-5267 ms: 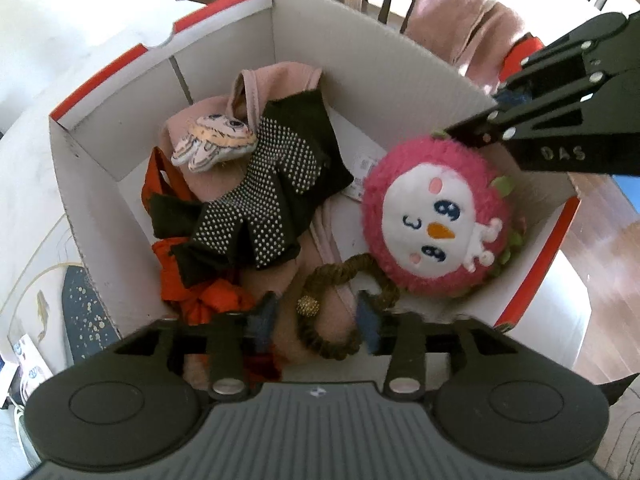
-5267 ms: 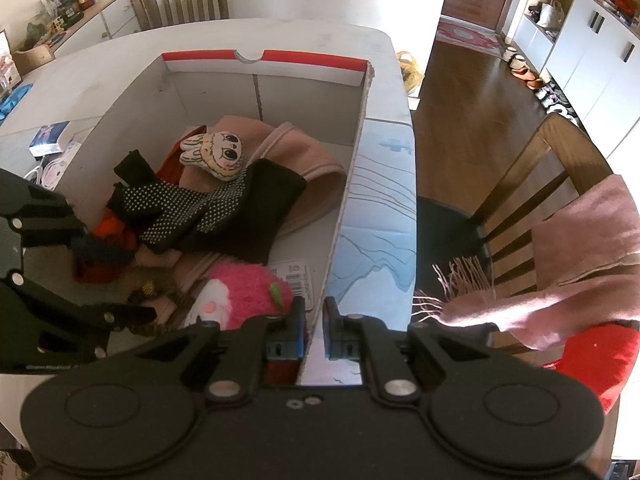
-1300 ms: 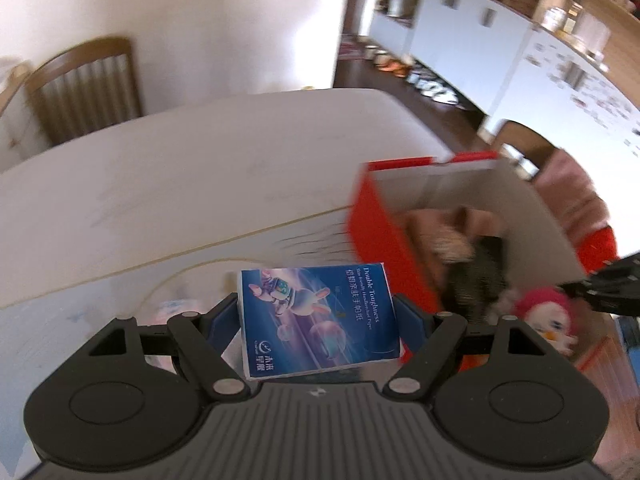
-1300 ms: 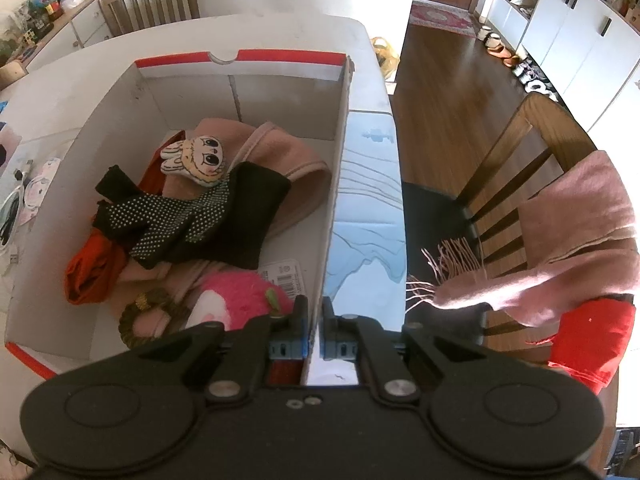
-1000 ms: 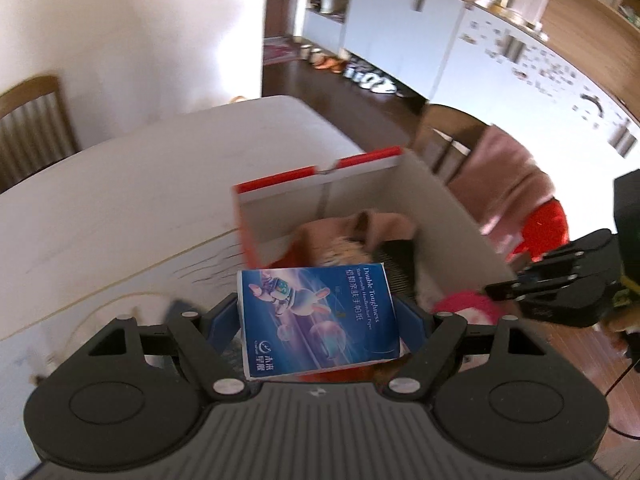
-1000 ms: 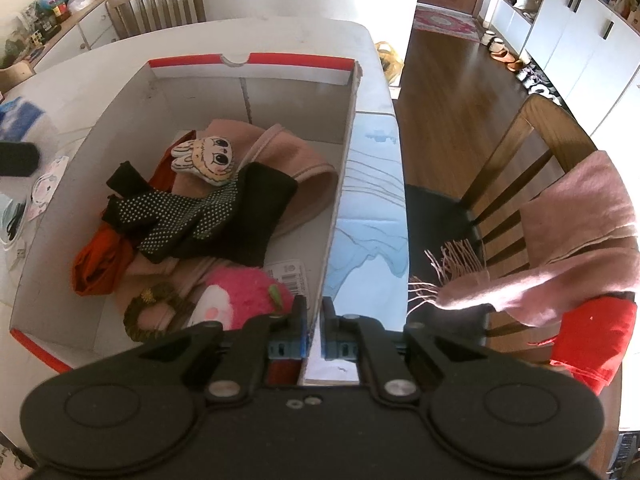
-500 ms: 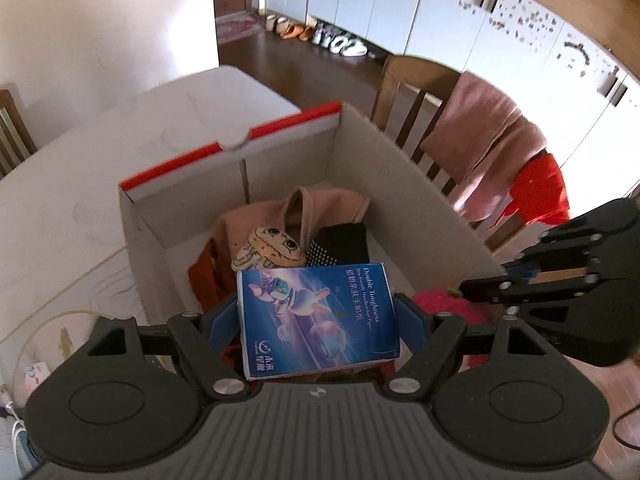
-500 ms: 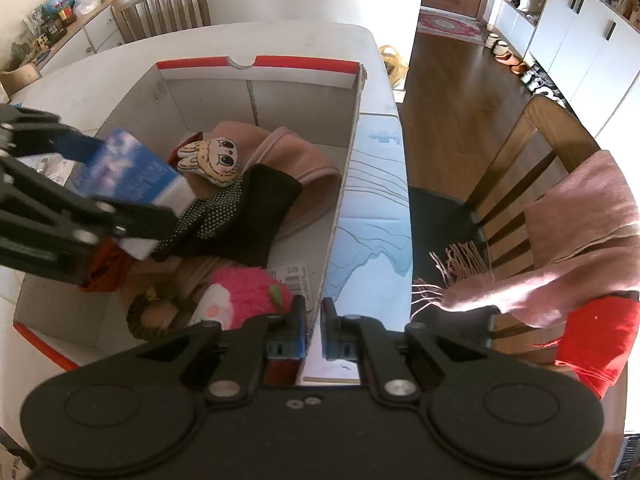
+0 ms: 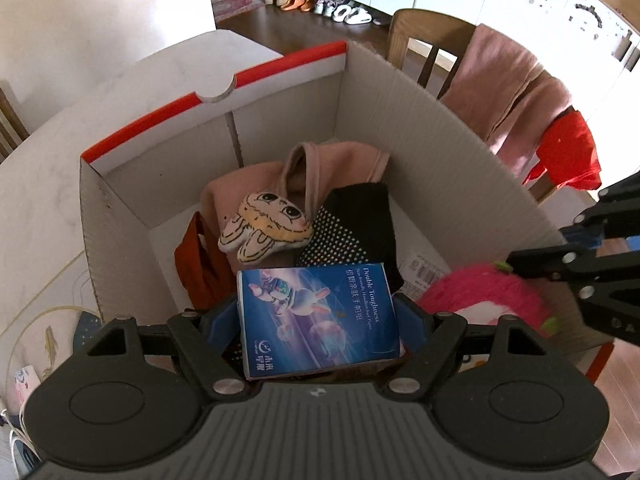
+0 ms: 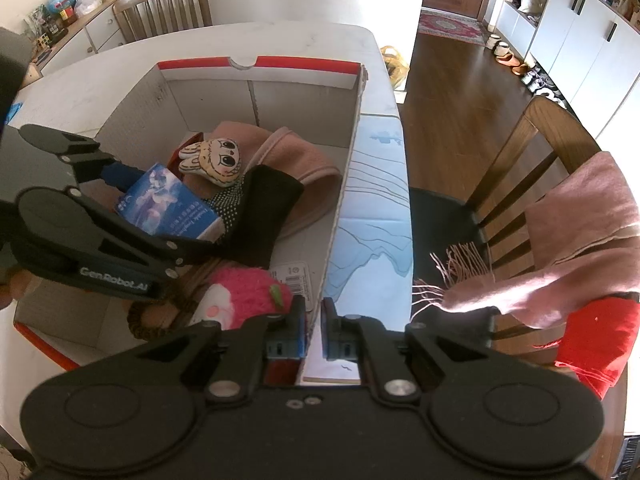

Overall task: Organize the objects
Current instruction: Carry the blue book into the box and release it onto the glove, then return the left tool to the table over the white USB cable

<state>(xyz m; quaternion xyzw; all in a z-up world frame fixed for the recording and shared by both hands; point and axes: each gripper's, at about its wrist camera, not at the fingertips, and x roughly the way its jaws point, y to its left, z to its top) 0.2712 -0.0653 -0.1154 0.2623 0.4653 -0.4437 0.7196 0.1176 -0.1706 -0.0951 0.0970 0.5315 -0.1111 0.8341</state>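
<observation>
My left gripper [image 9: 318, 320] is shut on a blue tissue pack [image 9: 318, 318] and holds it inside the open white cardboard box [image 9: 420, 120], above the black dotted gloves [image 9: 344, 236]. The pack also shows in the right wrist view [image 10: 168, 206]. The box holds a bunny plush [image 9: 266, 228], pink cloth [image 9: 340, 164], orange cloth [image 9: 200, 264] and a pink round plush [image 9: 484, 296]. My right gripper [image 10: 314, 330] is shut on the box's right wall [image 10: 340, 208] at its near corner.
The box stands on a white table [image 10: 280, 40]. A wooden chair [image 10: 532, 152] with pink scarves [image 10: 580, 232] and red cloth [image 10: 600, 332] stands to the right. Another chair [image 10: 164, 4] stands at the table's far side. Small items [image 9: 24, 376] lie on the table left of the box.
My left gripper picked up the blue tissue pack from the table at the left, swung it over the box and has lowered it inside. My right gripper stayed clamped on the box wall.
</observation>
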